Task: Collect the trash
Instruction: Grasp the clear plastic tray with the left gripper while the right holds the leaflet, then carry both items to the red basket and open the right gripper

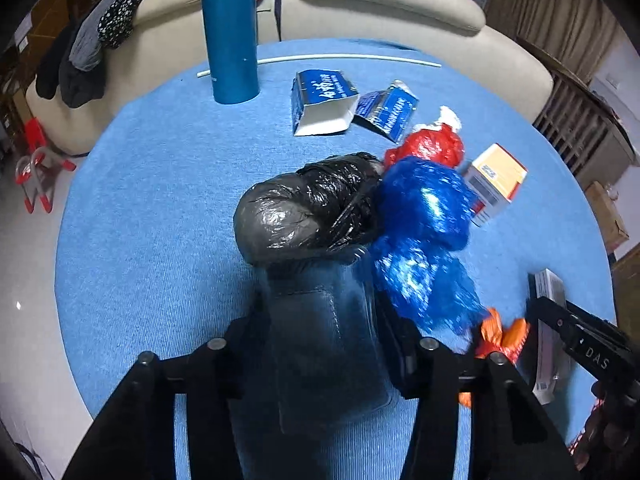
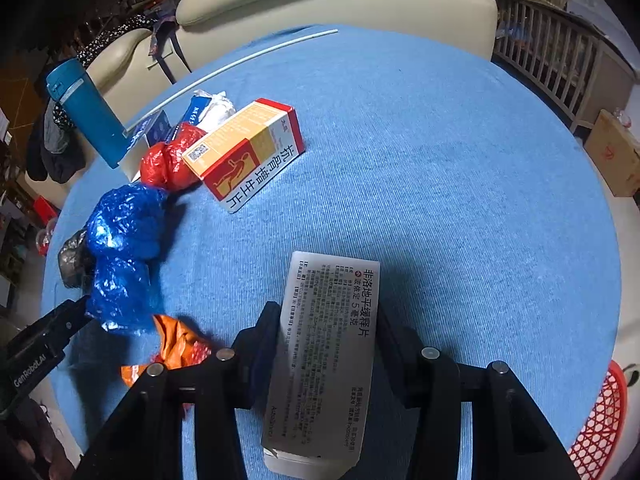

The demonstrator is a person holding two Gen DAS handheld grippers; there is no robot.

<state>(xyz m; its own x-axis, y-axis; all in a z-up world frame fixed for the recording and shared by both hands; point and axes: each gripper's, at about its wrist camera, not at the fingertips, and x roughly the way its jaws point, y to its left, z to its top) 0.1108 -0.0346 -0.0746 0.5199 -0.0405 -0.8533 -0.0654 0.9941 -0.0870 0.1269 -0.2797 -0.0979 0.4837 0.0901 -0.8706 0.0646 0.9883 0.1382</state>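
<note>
Right wrist view: right gripper clamps the white medicine box; left gripper grips a black bag. Carry both level toward the red basket.

Both wrist views close, angled down, sharing blue table

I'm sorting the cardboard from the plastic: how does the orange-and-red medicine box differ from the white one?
The orange-and-red box is thick and colourful, while the white box is flatter and covered in black print. The orange-and-red box lies free on the blue cloth against a red bag; the white box sits between the fingers of the right hand-held gripper. Both are printed cardboard medicine boxes.
</note>
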